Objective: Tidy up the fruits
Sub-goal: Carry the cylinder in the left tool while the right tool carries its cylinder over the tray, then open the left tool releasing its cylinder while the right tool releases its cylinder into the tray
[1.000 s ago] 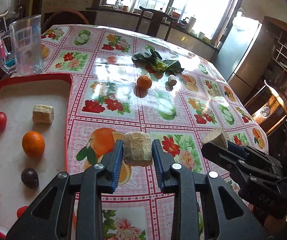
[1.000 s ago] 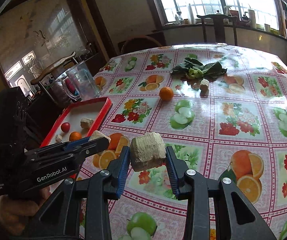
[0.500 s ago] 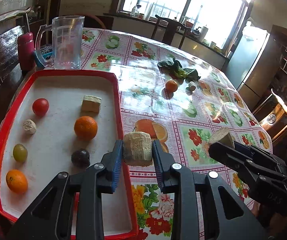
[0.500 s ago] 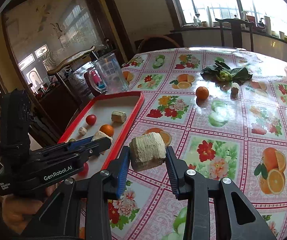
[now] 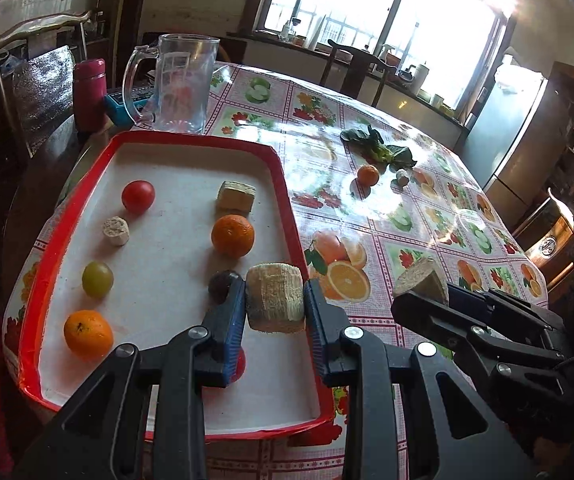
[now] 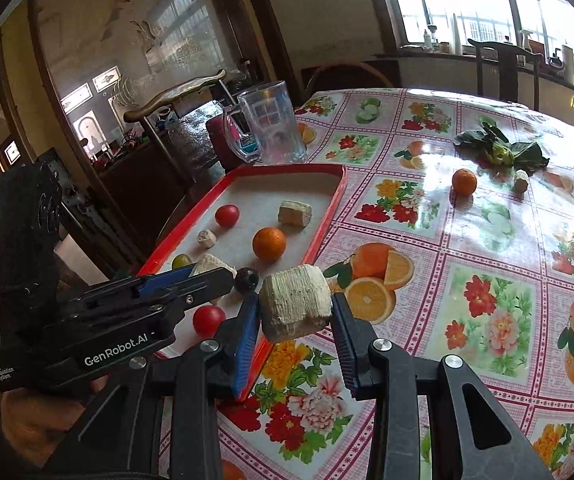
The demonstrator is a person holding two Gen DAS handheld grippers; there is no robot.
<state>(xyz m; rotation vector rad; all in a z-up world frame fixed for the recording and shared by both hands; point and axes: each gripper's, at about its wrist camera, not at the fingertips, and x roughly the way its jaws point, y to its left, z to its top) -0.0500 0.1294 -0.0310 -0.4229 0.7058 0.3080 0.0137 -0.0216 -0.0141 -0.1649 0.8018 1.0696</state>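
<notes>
Left tool (image 5: 275, 304) clamps pale chunk (image 5: 274, 303), above tray (image 5: 283, 184).

Glossy oilcloth, matt tray, rough pale chunks

The tablecloth (image 5: 367, 216) looks like shiny printed plastic, glaring toward one o'clock. The red tray (image 5: 283, 184) has a dull white floor; the jug (image 5: 179, 84) at eleven o'clock is clear glass. The held chunks (image 5: 274, 298) (image 6: 295, 304) look coarse and fibrous, between black plastic fingers.

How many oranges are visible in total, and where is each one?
3. Two lie in the red tray: one orange near its right rim, another at the near left. The third sits on the tablecloth by the leafy greens. Others may be hidden.
</notes>
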